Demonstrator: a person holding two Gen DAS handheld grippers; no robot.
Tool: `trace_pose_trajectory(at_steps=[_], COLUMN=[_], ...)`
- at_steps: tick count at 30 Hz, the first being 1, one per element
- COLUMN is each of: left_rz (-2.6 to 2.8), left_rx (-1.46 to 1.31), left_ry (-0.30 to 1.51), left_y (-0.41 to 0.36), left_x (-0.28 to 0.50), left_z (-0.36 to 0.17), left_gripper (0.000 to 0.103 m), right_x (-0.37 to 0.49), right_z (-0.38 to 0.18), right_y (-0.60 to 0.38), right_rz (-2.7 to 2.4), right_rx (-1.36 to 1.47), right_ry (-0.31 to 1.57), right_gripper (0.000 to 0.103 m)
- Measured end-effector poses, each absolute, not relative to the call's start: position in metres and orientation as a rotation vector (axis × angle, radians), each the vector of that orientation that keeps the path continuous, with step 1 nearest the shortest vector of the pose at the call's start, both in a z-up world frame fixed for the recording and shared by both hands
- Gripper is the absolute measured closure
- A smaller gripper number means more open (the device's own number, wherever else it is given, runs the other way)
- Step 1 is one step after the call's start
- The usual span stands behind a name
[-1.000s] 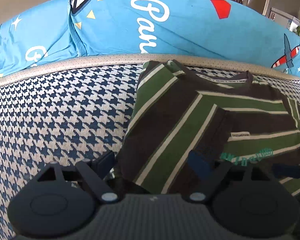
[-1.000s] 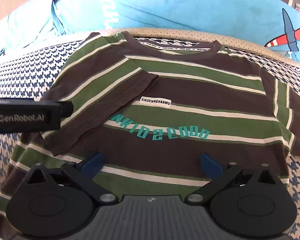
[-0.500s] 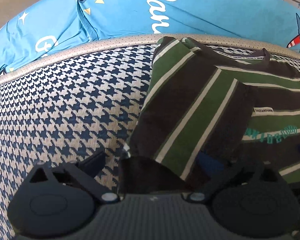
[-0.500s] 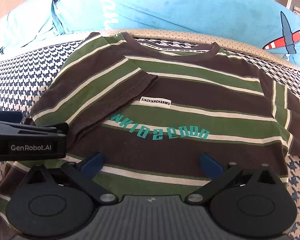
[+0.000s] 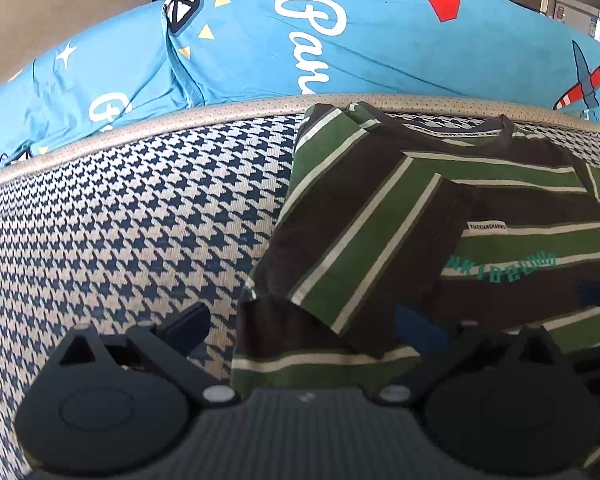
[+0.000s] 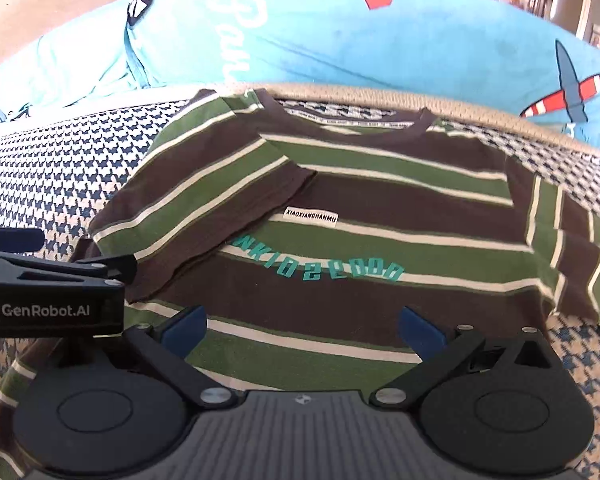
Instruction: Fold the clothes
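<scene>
Houndstooth mattress point(image 5: 132, 216), blue pillow point(image 5: 380, 40) behind; your striped T-shirt point(image 6: 380, 200) lies flat, left sleeve folded in. Left claw point(image 5: 302, 326) and right claw point(image 6: 302, 326) both gape, holding nothing.

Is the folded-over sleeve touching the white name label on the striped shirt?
Apart. The right wrist view shows the sleeve ending short of the white label, with a strip of the striped shirt between them.

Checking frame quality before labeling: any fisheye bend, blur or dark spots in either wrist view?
Left wrist view: strong fisheye bend in the mattress edge; the striped shirt is sharp but dim near the left gripper. Right wrist view: brighter, slightly softer, shirt print readable; pillow washed out.
</scene>
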State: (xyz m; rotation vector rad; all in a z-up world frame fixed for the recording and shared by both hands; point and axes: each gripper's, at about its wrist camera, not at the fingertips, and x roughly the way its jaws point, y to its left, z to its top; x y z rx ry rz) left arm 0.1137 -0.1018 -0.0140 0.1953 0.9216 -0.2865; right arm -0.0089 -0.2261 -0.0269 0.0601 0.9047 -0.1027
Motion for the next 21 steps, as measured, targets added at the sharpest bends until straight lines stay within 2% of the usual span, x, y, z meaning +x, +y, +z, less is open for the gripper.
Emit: trace_pose_trajectory(at_steps=[7, 13, 18, 21], left_rz=[-0.241, -0.246, -0.289, -0.313], left_rx=[0.182, 0.232, 0.247, 0.263], left_ry=[0.908, 0.934, 0.933, 0.922], left_y=[-0.100, -0.111, -0.120, -0.126], left_x=[0.108, 0.110, 0.105, 0.103], left_z=[-0.009, -0.018, -0.021, -0.023], left_gripper=[0.000, 0.000, 0.000, 0.000], right_x=[-0.020, -0.028, -0.036, -0.042], right_z=[-0.020, -0.016, -0.006, 0.000], right_y=[-0.246, -0.274, -0.312, -0.335], right_rz=[-0.106, -0.139, -0.208, -0.250], right_rx=[0.095, 0.141, 0.203, 0.241], right_ry=[0.876, 0.865, 0.827, 0.804], right_gripper=[0.001, 0.016, 0.035, 0.039])
